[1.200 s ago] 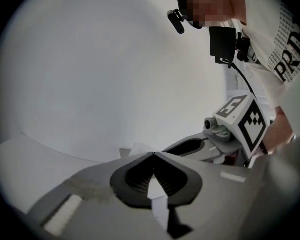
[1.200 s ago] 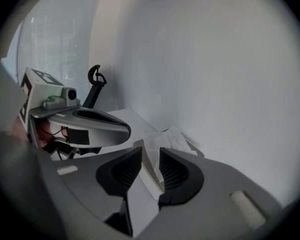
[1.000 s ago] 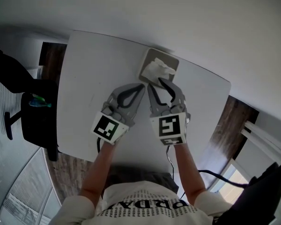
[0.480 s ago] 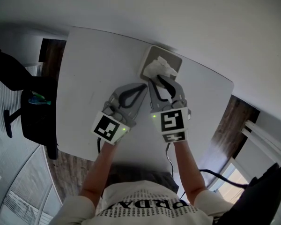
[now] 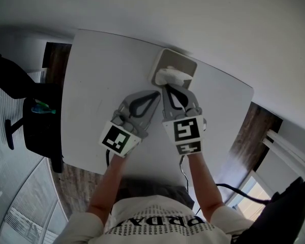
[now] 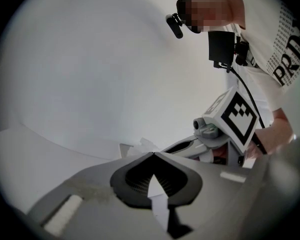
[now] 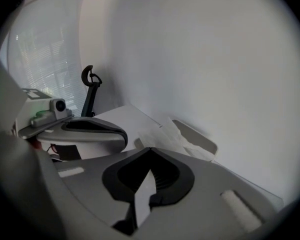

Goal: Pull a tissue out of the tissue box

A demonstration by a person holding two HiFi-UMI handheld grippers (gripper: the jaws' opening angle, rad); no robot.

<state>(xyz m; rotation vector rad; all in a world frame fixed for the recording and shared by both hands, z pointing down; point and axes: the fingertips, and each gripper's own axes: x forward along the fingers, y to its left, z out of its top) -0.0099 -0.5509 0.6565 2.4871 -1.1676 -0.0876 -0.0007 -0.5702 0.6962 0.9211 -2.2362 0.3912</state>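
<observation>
1. A white rectangular table surface (image 5: 91,85) fills the middle of the head view, against a pale wall.
2. A pale grey, square tissue box (image 5: 189,65) with rounded corners sits on the surface near its far edge, at upper centre of the frame.
3. A crumpled white paper tissue (image 5: 172,75) sticks up out of the tissue box's top opening and leans toward its near side.
4. The grey right gripper (image 5: 165,87) points at the near side of the tissue box. In the right gripper view its jaws (image 7: 150,148) are closed tip to tip, right on the near edge of the tissue (image 7: 165,133), which runs down into the tips. The tissue box (image 7: 196,136) lies just behind.
5. The grey left gripper (image 5: 155,92) lies just left of the right one, with its tips near the box's near-left corner and not touching the tissue. In the left gripper view its jaws (image 6: 153,153) are pressed together with nothing between them. A bit of the tissue (image 6: 140,146) shows just beyond.
6. Each gripper carries a cube with black-and-white square markers, the left cube (image 5: 115,138) and the right cube (image 5: 183,130), both at mid-frame.
7. A black office chair (image 5: 35,123) stands on the dark wooden floor (image 5: 73,179), at the left of the frame beside the surface.
</observation>
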